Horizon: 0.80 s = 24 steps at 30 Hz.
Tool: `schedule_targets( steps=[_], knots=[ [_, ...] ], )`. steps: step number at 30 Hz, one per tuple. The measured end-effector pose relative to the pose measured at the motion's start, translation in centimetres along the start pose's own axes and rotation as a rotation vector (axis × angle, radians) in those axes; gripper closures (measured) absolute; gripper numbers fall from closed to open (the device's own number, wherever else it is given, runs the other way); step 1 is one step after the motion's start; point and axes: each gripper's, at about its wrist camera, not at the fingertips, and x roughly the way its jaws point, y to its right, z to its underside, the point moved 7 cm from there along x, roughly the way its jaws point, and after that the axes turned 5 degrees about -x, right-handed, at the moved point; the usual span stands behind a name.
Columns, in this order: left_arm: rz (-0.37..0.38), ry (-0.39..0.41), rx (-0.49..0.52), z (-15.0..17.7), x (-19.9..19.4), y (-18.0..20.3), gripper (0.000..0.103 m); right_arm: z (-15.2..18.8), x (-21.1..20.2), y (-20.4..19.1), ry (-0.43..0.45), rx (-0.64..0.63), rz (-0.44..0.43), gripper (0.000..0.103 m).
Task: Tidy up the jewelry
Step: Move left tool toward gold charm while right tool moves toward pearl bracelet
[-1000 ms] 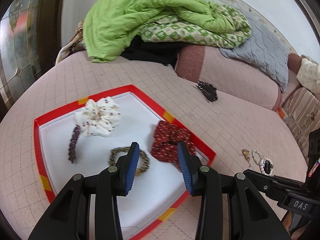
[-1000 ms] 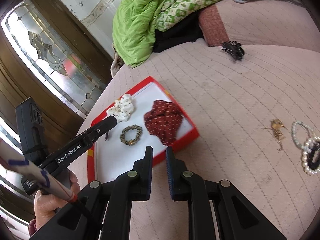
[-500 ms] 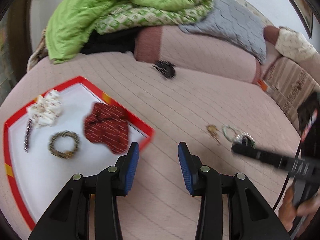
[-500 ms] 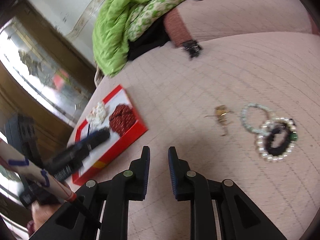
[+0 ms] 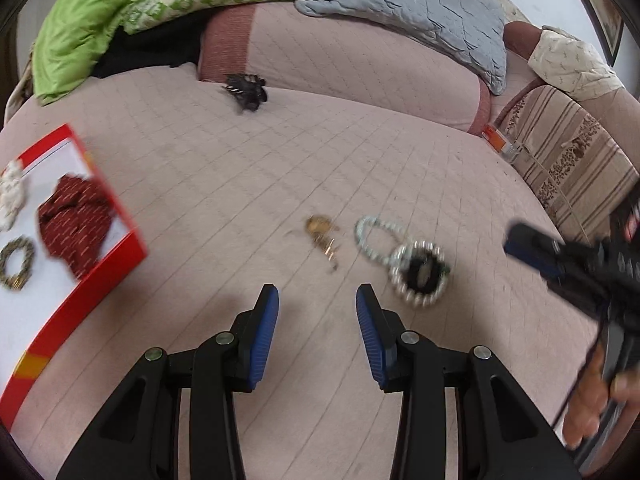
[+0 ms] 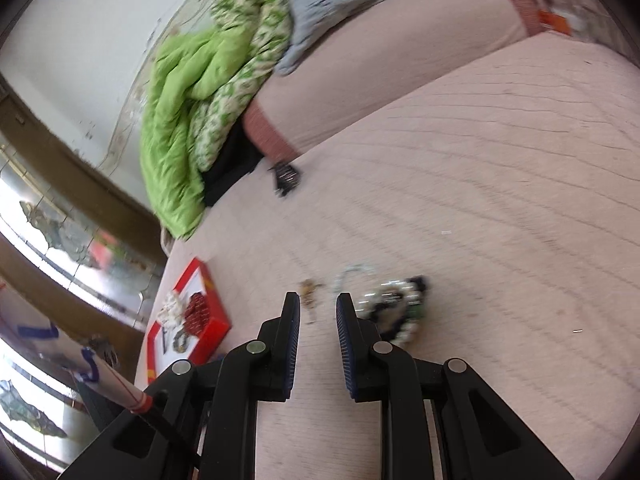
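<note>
A red-rimmed white tray [image 5: 100, 276] at the left holds a red scrunchie [image 5: 74, 224], a white scrunchie [image 5: 10, 192] and a beaded bracelet [image 5: 16, 260]. On the pink bedcover lie a small gold piece [image 5: 320, 232], a pale bead bracelet [image 5: 372, 232] and a pearl bracelet around a black ring [image 5: 420, 272]. My left gripper [image 5: 318, 296] hangs open just short of the gold piece, empty. My right gripper [image 6: 319, 302] stands narrowly open and empty, with the gold piece [image 6: 309, 292] just beyond its tips and the pearl bracelet [image 6: 400, 308] to its right. Both views are blurred.
A black hair claw [image 5: 246, 88] lies farther back by a pink bolster [image 5: 360, 60]. Behind it are a green quilt [image 5: 88, 12] and a grey pillow [image 5: 420, 8]. A striped cushion [image 5: 572, 160] bounds the right side. A patterned glass door [image 6: 60, 240] stands beyond the tray.
Both grippers have swung right, away from the tray and toward the loose jewelry on the bedcover. The right gripper has rolled and its jaws stand slightly wider than a second ago.
</note>
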Motion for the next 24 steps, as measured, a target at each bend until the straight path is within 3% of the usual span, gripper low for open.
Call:
schedule_targets(
  steps=[5,11,13,16,18,24],
  knots=[
    [-0.030,-0.023,-0.023,-3.3,4.3,1.2,0.064,-0.6,-1.0,3.4,0.002,0.085,0.005,0.082],
    [-0.101,-0.054,-0.008,-4.0,9.0,1.2,0.064,-0.6,-0.9,5.1,-0.036,0.113,-0.003,0.082],
    [-0.120,-0.020,0.017,-4.2,9.3,1.4,0.064,-0.5,-0.7,5.5,-0.048,0.110,0.004,0.082],
    [-0.176,0.017,0.058,-4.1,9.4,1.4,0.076,-0.4,-0.1,5.9,-0.073,0.108,0.016,0.082],
    [-0.174,0.027,0.051,-3.7,9.0,1.1,0.085,-0.3,0.4,6.1,-0.085,0.107,0.019,0.082],
    [-0.131,0.024,0.023,-1.9,6.9,0.2,0.085,0.3,3.0,5.3,-0.141,0.073,0.034,0.082]
  ],
)
